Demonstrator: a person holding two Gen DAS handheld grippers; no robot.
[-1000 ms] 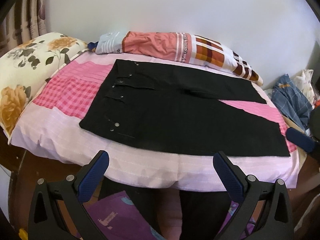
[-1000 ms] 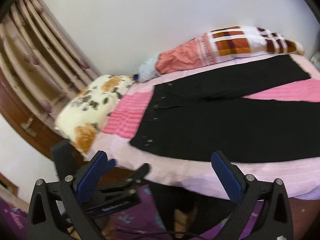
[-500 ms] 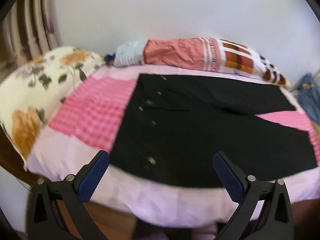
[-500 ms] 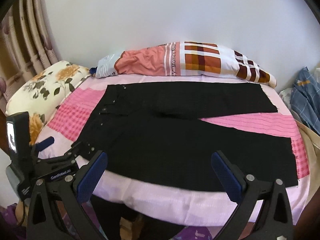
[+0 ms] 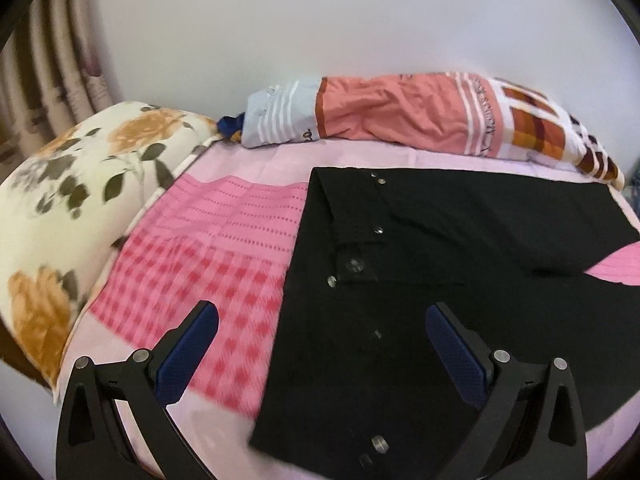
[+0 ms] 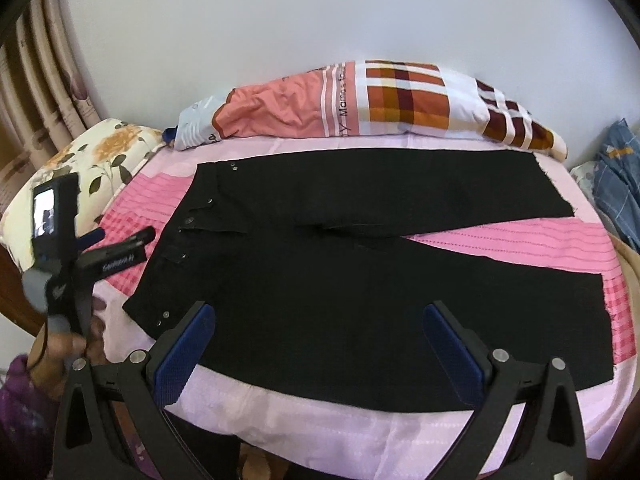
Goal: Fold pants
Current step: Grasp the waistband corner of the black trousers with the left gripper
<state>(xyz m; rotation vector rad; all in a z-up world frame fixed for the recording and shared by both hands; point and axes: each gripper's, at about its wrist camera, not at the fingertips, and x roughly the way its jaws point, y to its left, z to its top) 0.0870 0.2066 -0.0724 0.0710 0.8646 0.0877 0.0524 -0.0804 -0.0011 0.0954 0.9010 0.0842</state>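
Black pants (image 6: 360,280) lie flat, unfolded, across frame centre on the pink bedsheet (image 6: 520,240). Left gripper (image 5: 320,344) and right gripper (image 6: 320,340) both gape wide, empty. Risk: a pinch at the waistband (image 5: 316,320) could catch the sheet too, dragging it into the fold.

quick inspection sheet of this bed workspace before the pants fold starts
surface: bed, pink checked cover, bare along the near edge
job's things: black pants flat, unfolded, legs apart, waistband towards floral pillow
clutter: patchwork bolster by the wall; blue clothes past the hems
grippers: left gripper open, over the waistband; right gripper open, empty
cables: nothing seen
surroundings: white wall, curtain
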